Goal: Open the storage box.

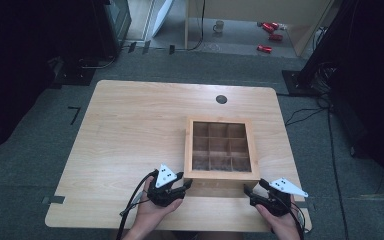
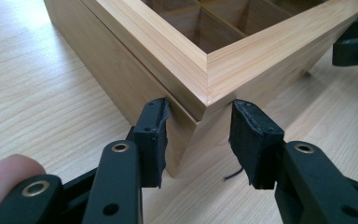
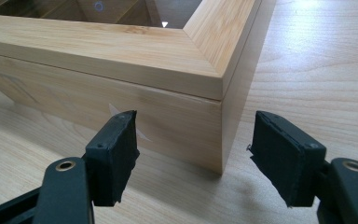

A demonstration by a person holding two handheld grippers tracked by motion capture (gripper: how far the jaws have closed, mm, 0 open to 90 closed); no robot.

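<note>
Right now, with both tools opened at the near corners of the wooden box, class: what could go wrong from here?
1. The left tool straddles a corner of the wooden box right at the lid seam; closing there might pinch the edge and slip off.
2. The right tool is aimed below the seam, so the two may grip at unequal heights and tilt the box.
3. The lid could shift or lift.

Dim, dark-edged high view; bright, sharp claw views with glare on the table (image 3: 307, 28).
</note>
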